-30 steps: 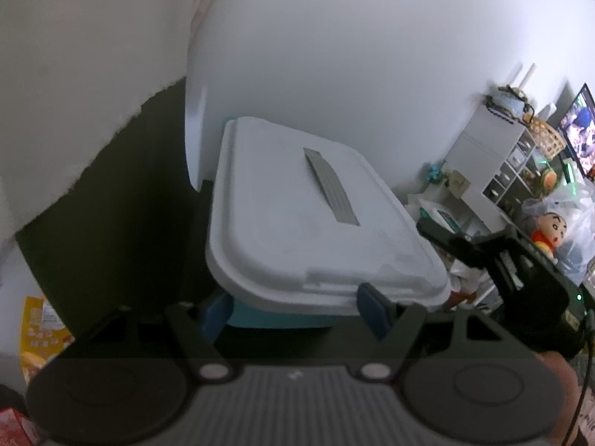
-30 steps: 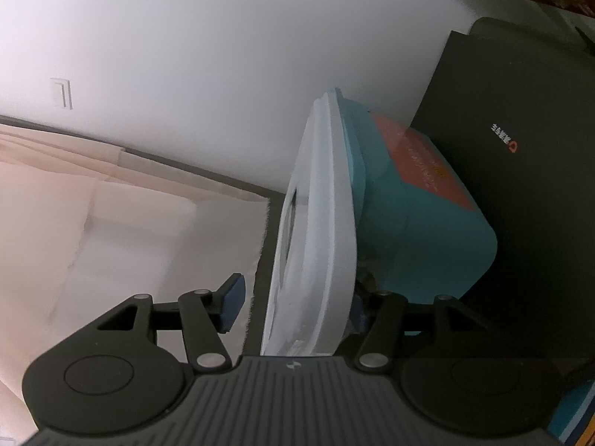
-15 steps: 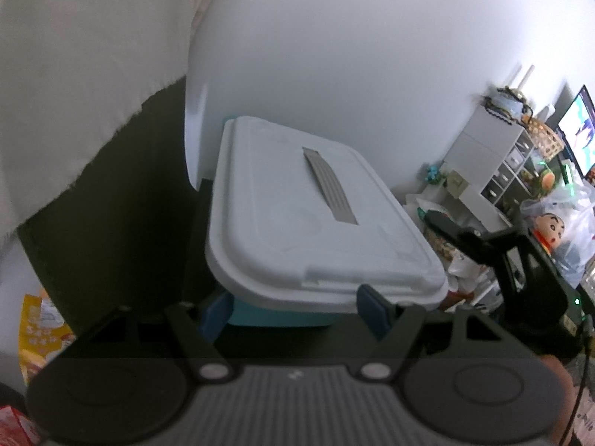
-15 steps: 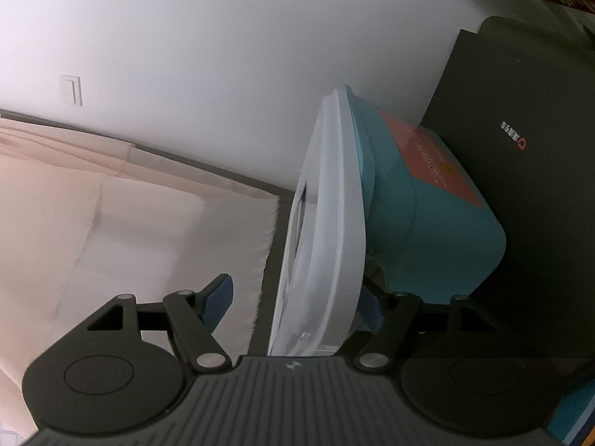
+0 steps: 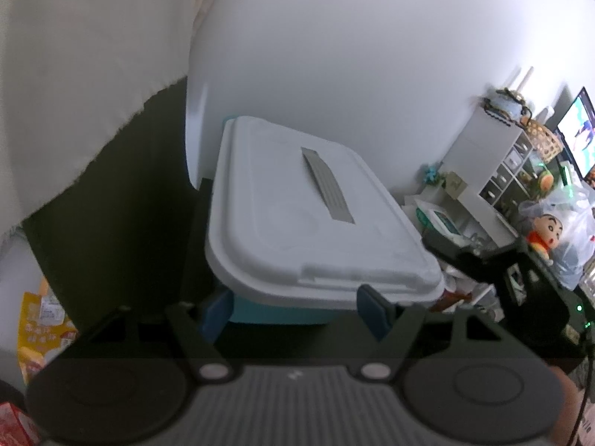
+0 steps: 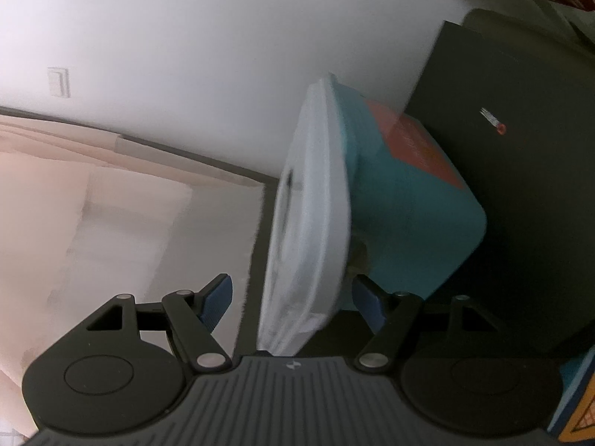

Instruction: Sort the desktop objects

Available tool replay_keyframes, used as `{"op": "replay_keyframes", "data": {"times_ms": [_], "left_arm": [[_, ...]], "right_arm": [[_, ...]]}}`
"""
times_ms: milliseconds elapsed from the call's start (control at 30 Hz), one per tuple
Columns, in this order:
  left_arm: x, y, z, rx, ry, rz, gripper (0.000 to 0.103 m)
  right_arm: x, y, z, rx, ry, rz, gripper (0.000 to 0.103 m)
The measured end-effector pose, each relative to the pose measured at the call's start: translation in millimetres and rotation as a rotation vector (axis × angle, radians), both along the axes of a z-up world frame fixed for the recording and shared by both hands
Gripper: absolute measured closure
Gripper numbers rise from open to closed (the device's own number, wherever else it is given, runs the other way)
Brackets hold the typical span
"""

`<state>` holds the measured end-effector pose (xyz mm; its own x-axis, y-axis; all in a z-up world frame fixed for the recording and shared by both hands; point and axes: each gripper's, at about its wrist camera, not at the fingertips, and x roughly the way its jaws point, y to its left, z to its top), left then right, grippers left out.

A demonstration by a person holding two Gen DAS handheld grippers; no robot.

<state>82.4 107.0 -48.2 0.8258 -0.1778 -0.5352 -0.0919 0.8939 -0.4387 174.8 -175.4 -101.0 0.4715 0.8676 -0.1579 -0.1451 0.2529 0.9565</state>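
- Your left gripper is clamped on the teal box, one pad on each side of the tub just under the white lid.
- Your right gripper has just been opening up. The lid's rim sits between its fingers, but the near pad is clear of it, so no grip there.
- The box sits on a dark surface, right against the white wall.
- A yellow snack bag lies off to the box's left, and a cartoon doll sits well off to its right.
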Motion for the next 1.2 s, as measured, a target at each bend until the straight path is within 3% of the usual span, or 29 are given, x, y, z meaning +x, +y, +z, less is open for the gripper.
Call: {"op": "replay_keyframes", "data": {"times_ms": [233, 367, 533, 667, 1000, 1200], "left_arm": [[-9.2, -9.0, 4.1, 0.001, -0.001, 0.026, 0.028], [-10.8, -9.5, 6.2, 0.007, -0.002, 0.034, 0.028], [-14.0, -9.0, 12.9, 0.019, -0.014, 0.044, 0.029], [-17.9, -9.1, 16.1, 0.051, -0.026, 0.052, 0.029], [-14.0, -7.5, 8.6, 0.047, -0.006, 0.045, 0.029], [-8.0, -4.5, 0.3, -0.022, 0.003, 0.058, 0.029]], "right_arm": [[-1.7, -0.7, -9.1, -0.004, 0.044, -0.014, 0.027], [-3.6, 0.7, -8.4, -0.008, 0.039, -0.003, 0.035], [-6.6, 1.5, -8.1, -0.015, 0.034, 0.003, 0.051], [-7.6, 4.1, -4.8, -0.024, 0.018, 0.008, 0.074], [-4.1, 1.4, -10.3, 0.012, 0.026, -0.017, 0.076], [-5.4, 0.4, -11.5, 0.019, 0.032, -0.02, 0.077]]}}
